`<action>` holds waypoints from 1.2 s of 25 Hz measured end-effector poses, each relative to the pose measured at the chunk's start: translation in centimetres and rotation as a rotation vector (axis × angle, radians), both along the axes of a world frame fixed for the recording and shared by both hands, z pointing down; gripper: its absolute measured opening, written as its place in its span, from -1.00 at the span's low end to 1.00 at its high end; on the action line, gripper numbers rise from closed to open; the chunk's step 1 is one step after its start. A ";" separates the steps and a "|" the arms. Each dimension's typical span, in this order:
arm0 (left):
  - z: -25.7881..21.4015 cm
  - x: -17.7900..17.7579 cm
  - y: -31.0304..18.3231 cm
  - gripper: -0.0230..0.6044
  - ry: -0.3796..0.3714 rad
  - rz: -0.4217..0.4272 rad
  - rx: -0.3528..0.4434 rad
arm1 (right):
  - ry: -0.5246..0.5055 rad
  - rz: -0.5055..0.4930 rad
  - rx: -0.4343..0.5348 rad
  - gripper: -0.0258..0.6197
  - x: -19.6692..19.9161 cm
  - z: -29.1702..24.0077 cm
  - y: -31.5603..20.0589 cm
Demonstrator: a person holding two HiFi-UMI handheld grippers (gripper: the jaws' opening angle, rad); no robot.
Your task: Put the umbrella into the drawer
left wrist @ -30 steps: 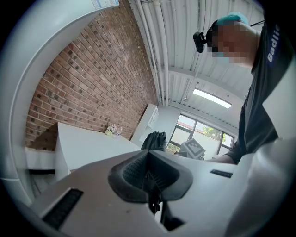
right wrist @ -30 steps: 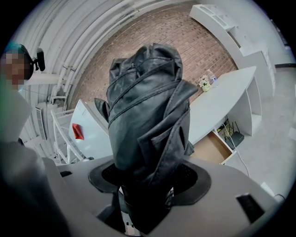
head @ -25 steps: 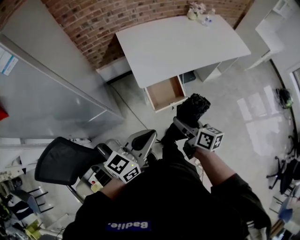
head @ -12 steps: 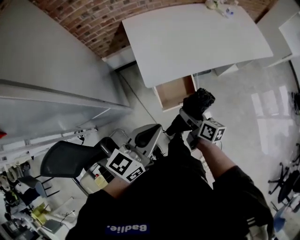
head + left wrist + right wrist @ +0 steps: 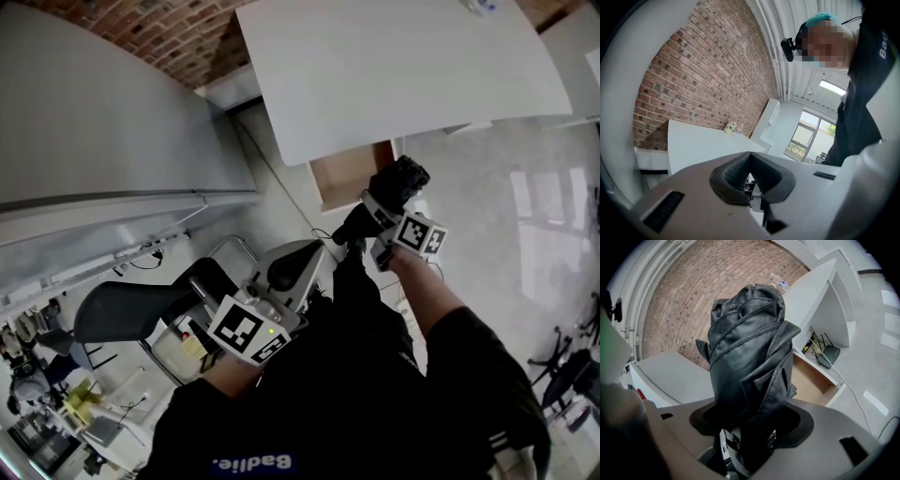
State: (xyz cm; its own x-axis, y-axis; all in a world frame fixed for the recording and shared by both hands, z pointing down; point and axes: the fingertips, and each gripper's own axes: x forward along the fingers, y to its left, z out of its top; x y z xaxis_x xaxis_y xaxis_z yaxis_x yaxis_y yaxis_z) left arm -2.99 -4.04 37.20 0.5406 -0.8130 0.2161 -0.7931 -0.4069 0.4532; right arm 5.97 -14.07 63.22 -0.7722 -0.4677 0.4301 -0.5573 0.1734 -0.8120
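A folded black umbrella [image 5: 747, 352] stands up between the jaws of my right gripper [image 5: 750, 427], which is shut on it. In the head view the umbrella [image 5: 398, 183] hangs just in front of the open wooden drawer [image 5: 349, 174] under the white desk [image 5: 394, 66]. The drawer [image 5: 813, 380] shows to the right of the umbrella in the right gripper view. My left gripper [image 5: 286, 272] is held low near my body, far from the drawer; its jaws [image 5: 751, 176] are shut with nothing between them.
A black office chair [image 5: 127, 309] stands at the left by my left arm. A grey partition wall [image 5: 103, 141] runs along the left. A brick wall [image 5: 693, 84] rises behind the desk. A router and cables [image 5: 825, 352] sit in the shelf beside the drawer.
I have moved closer to the desk; the right gripper with the umbrella now sits right at the open drawer's front. The left gripper stays low by my body.
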 end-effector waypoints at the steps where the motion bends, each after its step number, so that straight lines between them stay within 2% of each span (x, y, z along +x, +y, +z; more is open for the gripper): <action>1: 0.3 0.1 -0.2 -0.94 0.000 -0.004 -0.004 | -0.001 0.007 -0.011 -0.02 -0.1 0.9 -0.6; 9: 2.8 -1.0 -1.0 -0.94 -0.005 -0.060 -0.050 | -0.002 0.023 -0.100 -0.02 -2.4 7.2 -4.4; 12: 3.1 -1.9 -1.4 -0.94 -0.001 -0.084 -0.043 | 0.005 0.012 -0.096 -0.02 -3.4 8.7 -5.4; 17: 4.4 -2.6 -1.8 -0.94 0.001 -0.115 -0.092 | -0.024 -0.001 -0.066 -0.02 -5.2 10.3 -6.4; 22: 5.1 -2.6 -2.3 -0.94 0.000 -0.122 -0.110 | -0.064 0.021 -0.018 -0.03 -4.9 10.1 -6.7; 26: 5.7 -2.4 -2.3 -0.94 0.001 -0.111 -0.128 | -0.093 0.076 -0.057 -0.03 -4.2 11.2 -6.4; 30: 6.3 -2.4 -1.9 -0.94 -0.009 -0.099 -0.152 | -0.069 0.088 -0.095 -0.03 -3.6 13.4 -6.4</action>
